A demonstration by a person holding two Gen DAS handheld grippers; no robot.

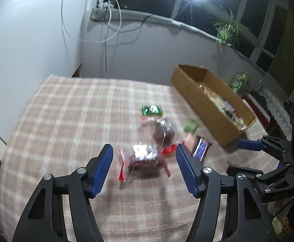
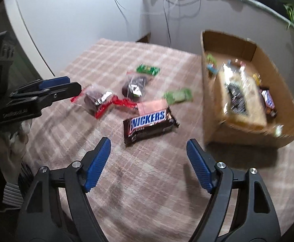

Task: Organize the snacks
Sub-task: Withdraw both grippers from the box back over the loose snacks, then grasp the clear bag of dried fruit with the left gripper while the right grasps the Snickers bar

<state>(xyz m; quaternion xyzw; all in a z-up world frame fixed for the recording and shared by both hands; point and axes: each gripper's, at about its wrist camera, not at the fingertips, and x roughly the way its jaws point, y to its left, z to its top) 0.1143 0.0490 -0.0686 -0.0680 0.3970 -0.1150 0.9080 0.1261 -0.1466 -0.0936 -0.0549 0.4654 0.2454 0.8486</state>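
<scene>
Right tongs [image 2: 149, 157] spread, empty, poised above the plaid-covered bench [image 2: 147, 191]. Just ahead, between the blue pads and slightly left of centre: Snickers bag [image 2: 150, 124], long axis crosswise to the tongs, tilted up to the right. Left tongs [image 1: 143, 164] likewise spread and empty, framing a red-edged clear snack packet [image 1: 143, 159] directly ahead. Farther off, green packets [image 2: 148, 69]; beyond and right, cardboard box [image 2: 213, 92], already holding snacks.
</scene>
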